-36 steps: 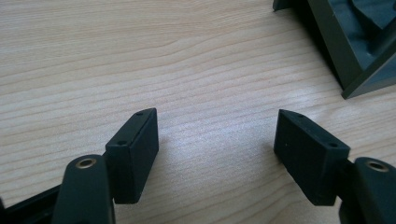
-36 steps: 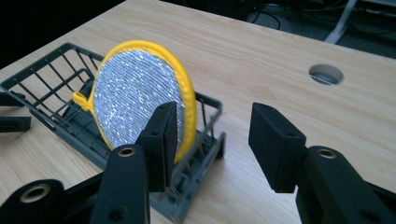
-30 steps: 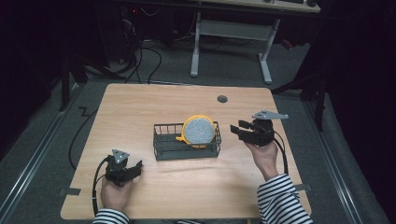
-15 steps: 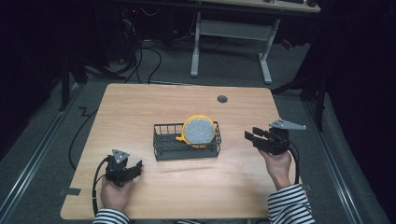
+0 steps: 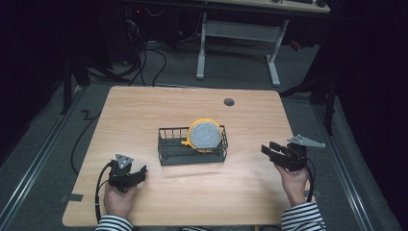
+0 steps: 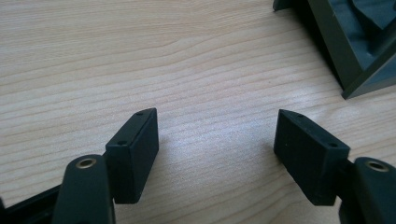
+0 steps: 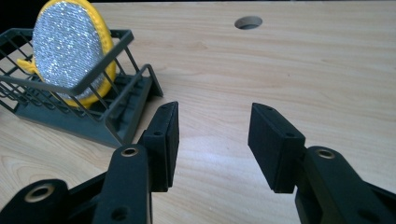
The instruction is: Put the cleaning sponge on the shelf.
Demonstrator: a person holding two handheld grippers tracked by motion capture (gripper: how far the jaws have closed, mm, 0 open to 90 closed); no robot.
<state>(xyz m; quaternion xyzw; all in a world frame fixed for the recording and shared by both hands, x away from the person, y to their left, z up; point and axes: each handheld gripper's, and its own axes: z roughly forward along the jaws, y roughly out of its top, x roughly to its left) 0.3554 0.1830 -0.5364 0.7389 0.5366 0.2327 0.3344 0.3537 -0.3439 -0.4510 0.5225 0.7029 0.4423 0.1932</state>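
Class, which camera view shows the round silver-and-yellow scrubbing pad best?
The right gripper view: the round silver-and-yellow scrubbing pad appears close, its glittery face clear, leaning in the dark wire basket. The high view shows the pad small and far. The left gripper view catches a basket corner.

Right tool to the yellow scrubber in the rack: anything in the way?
Only the rack's own wire wall. The right tool stands open to the right of the rack, bare table between them. The scrubber stands upright at the rack's right end, its top above the rim, so from above nothing visible blocks it.
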